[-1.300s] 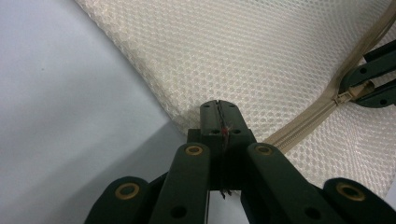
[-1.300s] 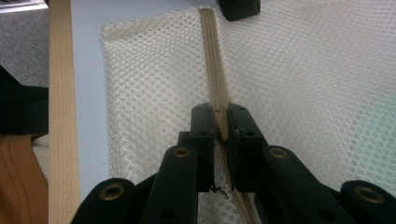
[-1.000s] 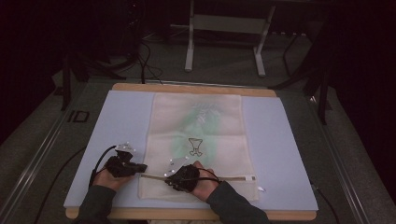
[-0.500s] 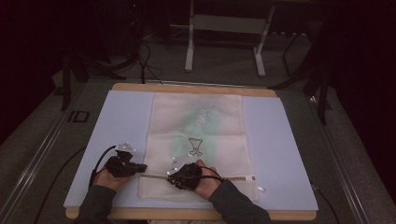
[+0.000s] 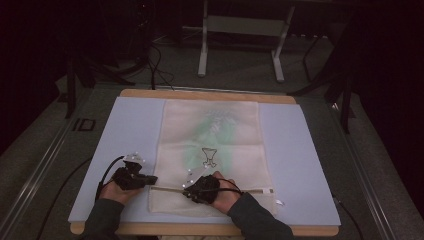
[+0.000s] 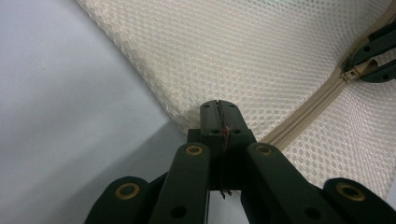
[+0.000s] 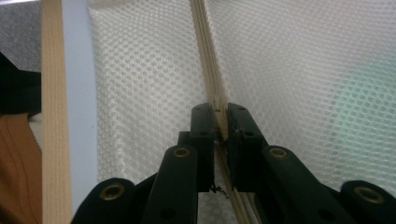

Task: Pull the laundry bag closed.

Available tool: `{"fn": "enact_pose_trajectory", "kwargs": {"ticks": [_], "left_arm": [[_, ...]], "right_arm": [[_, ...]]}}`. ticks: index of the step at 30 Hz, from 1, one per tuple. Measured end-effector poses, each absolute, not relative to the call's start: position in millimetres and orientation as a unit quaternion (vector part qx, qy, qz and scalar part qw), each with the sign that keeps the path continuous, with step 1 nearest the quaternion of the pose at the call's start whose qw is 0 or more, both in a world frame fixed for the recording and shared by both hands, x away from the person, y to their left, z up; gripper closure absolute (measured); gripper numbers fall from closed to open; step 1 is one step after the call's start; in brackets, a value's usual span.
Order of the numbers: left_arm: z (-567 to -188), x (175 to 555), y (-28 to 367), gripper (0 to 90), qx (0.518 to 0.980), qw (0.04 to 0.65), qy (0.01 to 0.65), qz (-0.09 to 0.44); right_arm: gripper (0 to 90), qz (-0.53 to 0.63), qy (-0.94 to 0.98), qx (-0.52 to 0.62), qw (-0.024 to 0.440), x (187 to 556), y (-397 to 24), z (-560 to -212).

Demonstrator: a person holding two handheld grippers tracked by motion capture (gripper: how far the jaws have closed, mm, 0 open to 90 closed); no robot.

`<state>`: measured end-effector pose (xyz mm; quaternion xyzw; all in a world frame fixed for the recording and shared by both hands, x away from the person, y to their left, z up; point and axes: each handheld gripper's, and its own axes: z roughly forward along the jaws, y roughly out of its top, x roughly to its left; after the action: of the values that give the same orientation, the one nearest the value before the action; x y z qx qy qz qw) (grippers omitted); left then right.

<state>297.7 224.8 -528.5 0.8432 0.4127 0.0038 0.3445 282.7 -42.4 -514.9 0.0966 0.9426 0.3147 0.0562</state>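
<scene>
A cream mesh bag [image 5: 210, 145] lies flat on the blue-grey mat [image 5: 305, 165], with something green [image 5: 217, 132] and a black outline figure [image 5: 209, 156] showing through it. Its zipper [image 5: 250, 191] runs across the near end. My left gripper [image 5: 152, 180] is shut on the bag's near left edge [image 6: 205, 100], at the end of the zipper tape [image 6: 299, 123]. My right gripper [image 5: 188, 192] is shut on the zipper pull [image 7: 219, 109]; its jaw tips and the pull [image 6: 355, 72] show at the upper right of the left gripper view.
The mat rests on a wooden table [image 5: 200, 93]. A strip of wooden edge [image 7: 53, 116] runs beside the mat in the right gripper view. Behind the table stand a metal frame's legs [image 5: 202, 50] and loose cables [image 5: 155, 65] on the floor. A cable [image 5: 107, 170] trails from the left gripper.
</scene>
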Motion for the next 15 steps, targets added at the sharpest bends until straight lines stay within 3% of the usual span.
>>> {"fn": "enact_pose_trajectory", "kwargs": {"ticks": [15], "left_arm": [[-529,298,225,89.8,0.842,0.346,0.414,0.002]], "right_arm": [[82.3,0.312,0.943,0.095,0.061,282,-53,-514]]}}
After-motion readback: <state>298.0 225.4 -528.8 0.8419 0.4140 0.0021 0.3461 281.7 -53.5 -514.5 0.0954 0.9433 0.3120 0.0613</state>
